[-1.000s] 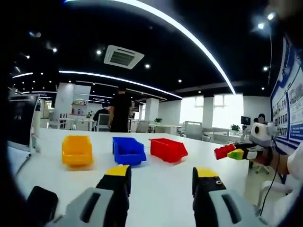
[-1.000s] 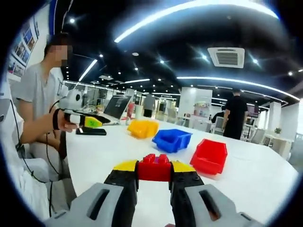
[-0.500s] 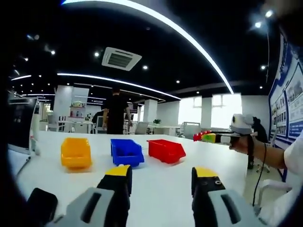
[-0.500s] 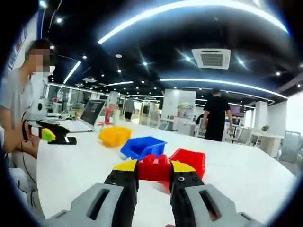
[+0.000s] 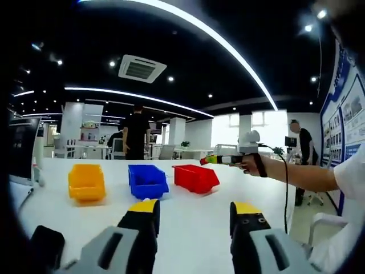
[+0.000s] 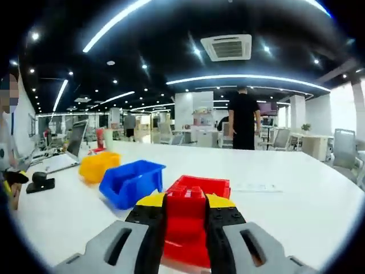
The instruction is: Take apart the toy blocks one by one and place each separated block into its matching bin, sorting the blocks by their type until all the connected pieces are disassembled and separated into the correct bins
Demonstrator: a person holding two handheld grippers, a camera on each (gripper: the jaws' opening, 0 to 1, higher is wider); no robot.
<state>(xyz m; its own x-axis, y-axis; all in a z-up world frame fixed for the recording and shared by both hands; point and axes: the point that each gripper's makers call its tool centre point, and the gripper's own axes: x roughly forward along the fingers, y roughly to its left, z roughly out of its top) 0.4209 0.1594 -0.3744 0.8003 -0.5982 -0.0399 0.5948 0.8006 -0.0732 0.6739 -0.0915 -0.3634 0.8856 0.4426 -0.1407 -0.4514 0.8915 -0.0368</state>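
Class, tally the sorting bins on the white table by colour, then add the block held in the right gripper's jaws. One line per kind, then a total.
Yellow bin: 1
Blue bin: 1
Red bin: 1
Red block, held in the right gripper: 1
Total: 4

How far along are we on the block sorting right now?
One red block is already separated and clamped in the right hand-held gripper, poised in front of the red bin, so dropping it there looks like the next step. The left hand-held gripper is open with nothing in it. From these angles I cannot see inside the yellow bin or the blue bin, so earlier progress is unclear.
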